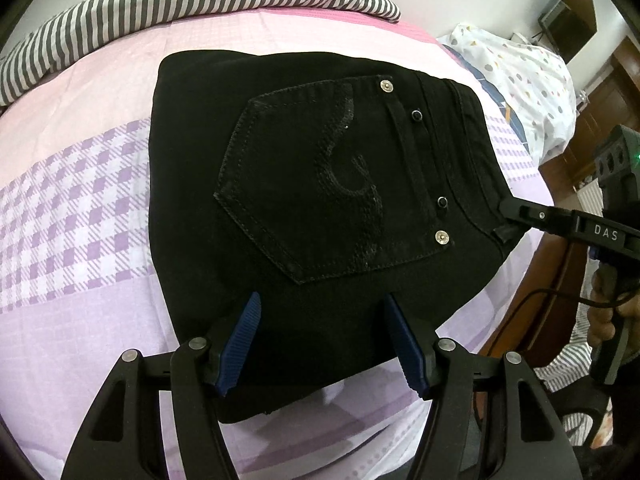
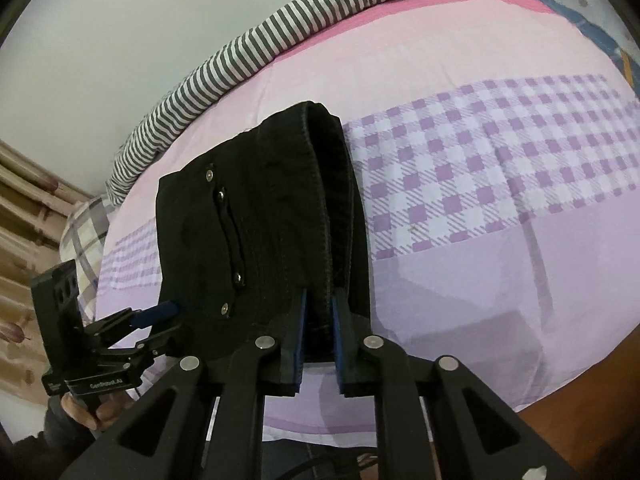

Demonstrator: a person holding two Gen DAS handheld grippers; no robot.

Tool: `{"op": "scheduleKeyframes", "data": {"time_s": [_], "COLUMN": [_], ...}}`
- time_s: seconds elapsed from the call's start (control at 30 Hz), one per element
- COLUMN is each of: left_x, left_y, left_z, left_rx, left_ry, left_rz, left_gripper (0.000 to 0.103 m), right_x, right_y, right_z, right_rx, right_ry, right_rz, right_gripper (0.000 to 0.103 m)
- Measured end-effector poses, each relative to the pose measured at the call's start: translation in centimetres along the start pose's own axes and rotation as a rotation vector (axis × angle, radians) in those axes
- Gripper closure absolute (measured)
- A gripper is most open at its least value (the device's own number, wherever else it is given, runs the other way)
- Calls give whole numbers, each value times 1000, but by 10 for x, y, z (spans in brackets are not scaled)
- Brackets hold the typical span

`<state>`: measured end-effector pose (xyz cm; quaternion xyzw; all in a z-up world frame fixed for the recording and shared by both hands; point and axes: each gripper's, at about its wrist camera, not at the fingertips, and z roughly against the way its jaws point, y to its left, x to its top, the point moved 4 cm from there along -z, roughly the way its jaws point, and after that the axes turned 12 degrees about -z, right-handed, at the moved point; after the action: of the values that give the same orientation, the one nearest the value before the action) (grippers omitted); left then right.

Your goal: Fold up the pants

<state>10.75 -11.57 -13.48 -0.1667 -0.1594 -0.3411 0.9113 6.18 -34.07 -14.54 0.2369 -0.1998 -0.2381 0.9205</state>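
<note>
Pink and lilac checked bedsheet (image 1: 80,208) is covering the bed, lilac gingham band running across at 9 o'clock. Grey-and-white striped cloth (image 1: 192,0) is lying bunched along the far edge at 12 o'clock. White pillow with coloured spots (image 1: 528,80) is sitting at 2 o'clock. Brown wooden furniture (image 1: 600,116) is showing at 3 o'clock.
</note>
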Motion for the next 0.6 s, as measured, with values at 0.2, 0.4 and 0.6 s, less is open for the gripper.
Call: {"op": "scheduleKeyframes", "data": {"time_s": [0.2, 0.4, 0.6], "left_x": [1, 1, 0], "left_y": [-1, -3, -3], "left_z": [-2, -4, -5], "left_rx": [3, 3, 5], "left_ry": [-1, -1, -2], "left_rz": [-2, -1, -2], "left_gripper": [38, 38, 38], "right_x": [7, 26, 45], "right_y": [10, 22, 55], "right_z": [3, 11, 8], "right_rx": [-36, -91, -128], "right_ry": [-19, -89, -148], "right_rz": [40, 93, 211], "right_gripper": [85, 79, 79]}}
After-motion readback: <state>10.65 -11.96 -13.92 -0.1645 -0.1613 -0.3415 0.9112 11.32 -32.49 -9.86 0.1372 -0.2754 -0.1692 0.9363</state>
